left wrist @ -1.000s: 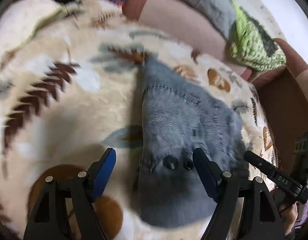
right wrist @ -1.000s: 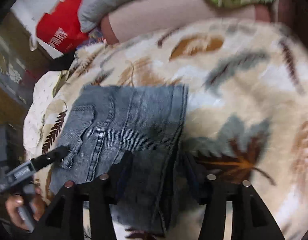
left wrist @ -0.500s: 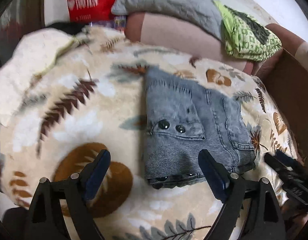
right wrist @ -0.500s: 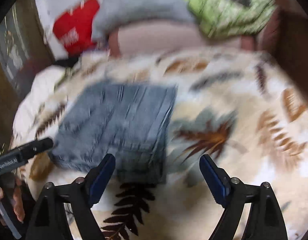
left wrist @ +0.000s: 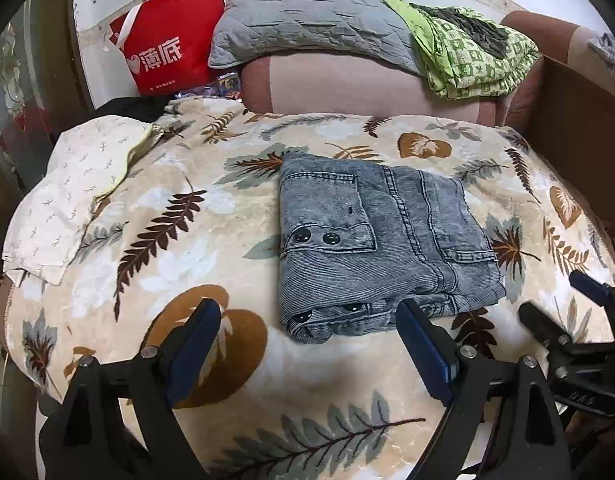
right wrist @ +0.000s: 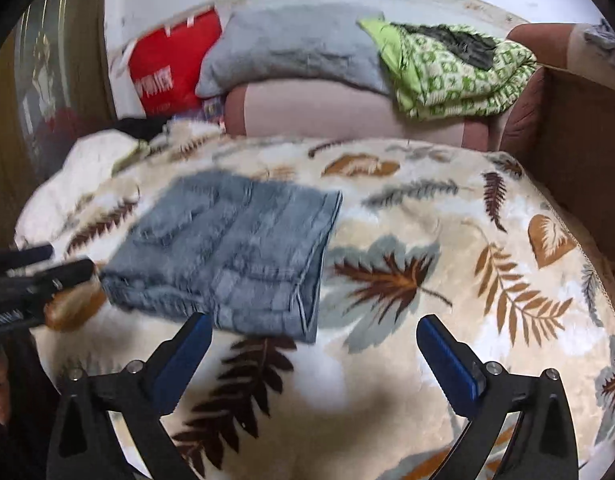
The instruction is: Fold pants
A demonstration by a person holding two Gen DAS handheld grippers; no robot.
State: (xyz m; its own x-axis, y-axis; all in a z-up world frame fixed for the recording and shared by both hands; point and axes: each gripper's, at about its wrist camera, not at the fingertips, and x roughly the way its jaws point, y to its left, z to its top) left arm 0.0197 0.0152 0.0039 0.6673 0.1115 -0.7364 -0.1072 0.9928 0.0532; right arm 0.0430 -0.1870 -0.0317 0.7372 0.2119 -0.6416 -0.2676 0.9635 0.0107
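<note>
Nearest the lens, left gripper (left wrist: 307, 344) stood with jaws spread wide and nothing between them, poised above the leaf-print blanket (left wrist: 179, 240) just short of the pants. Right gripper (right wrist: 313, 354) likewise wide apart and empty, hanging over bare blanket near the bundle's front right corner. Neither tool touched cloth.

Pants (left wrist: 379, 248): grey denim, lying as a compact, roughly square bundle in the middle of the blanket. Two dark snap buttons on a pocket flap faced up; waistband edge with further buttons sat at the near side.

Judgement: folding looked finished or nearly so; the step in hand was a release and withdrawal. To do it well, both tools should lift clear without a fingertip snagging the near hem, since a catch there would drag the top layer open. If a final tidy were wanted, a light press on the near edge would flatten the slightly raised layers. The right view was motion-blurred, so the edge alignment on that side could not be judged.

Farther back: pink sofa cushion, grey quilted pillow (left wrist: 307, 24), a green patterned cloth (left wrist: 475, 56).

Writing: red bag (left wrist: 167, 52) at the rear bore white characters "薄底" beside a heart mark; the smaller line beneath was illegible. No label could be read on the pants.
</note>
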